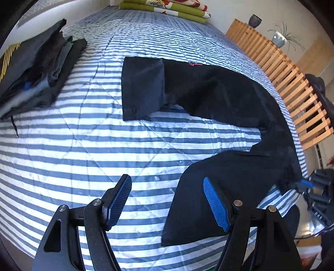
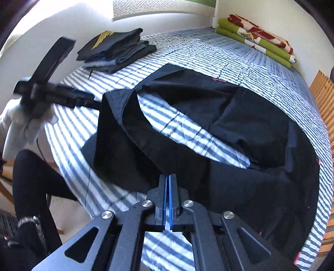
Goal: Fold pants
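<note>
Black pants (image 1: 229,100) are spread in a curve on the striped bed (image 1: 83,146). The left claw (image 1: 168,203) is held spread above them. The right claw (image 2: 168,200) is pressed together, with no cloth seen between its pads.

One pair of black pants (image 1: 219,98), one stack of folded clothes (image 1: 39,73), perhaps two folded blankets (image 1: 167,8).

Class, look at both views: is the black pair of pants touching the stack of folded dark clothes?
Apart. In the left wrist view, bare striped bedspread separates the pants from the stack.

Sunlit striped bed (image 1: 83,146) — white wall (image 2: 83,20), slatted wooden frame (image 1: 281,68).
</note>
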A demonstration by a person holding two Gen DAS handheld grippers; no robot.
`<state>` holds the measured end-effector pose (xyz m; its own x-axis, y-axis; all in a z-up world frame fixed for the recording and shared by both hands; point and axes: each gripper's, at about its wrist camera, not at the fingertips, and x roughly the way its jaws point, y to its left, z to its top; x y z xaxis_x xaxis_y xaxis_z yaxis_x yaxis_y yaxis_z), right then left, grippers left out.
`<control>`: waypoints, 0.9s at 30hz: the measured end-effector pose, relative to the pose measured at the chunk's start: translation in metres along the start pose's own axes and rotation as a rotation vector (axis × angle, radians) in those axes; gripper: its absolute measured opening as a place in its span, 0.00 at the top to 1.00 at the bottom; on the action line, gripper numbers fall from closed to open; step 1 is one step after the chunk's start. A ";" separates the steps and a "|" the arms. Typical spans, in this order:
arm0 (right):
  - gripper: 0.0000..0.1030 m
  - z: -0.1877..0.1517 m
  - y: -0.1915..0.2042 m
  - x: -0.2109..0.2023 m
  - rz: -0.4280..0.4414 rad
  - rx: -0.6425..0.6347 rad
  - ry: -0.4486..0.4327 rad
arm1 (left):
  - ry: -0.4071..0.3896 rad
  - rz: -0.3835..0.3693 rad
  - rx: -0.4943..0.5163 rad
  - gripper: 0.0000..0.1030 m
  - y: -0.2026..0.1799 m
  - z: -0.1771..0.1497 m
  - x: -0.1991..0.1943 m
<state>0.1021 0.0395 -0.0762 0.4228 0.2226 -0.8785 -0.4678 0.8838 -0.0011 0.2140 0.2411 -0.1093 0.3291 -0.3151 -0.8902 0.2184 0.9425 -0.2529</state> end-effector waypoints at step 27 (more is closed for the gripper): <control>0.63 0.047 0.011 -0.009 0.035 0.118 -0.060 | -0.089 -0.038 0.044 0.28 0.010 -0.001 0.031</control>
<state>0.1300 0.0671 -0.0460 0.4548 0.2751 -0.8470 -0.3896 0.9167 0.0885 0.2252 0.2404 -0.1402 0.3999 -0.3607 -0.8426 0.2715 0.9247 -0.2670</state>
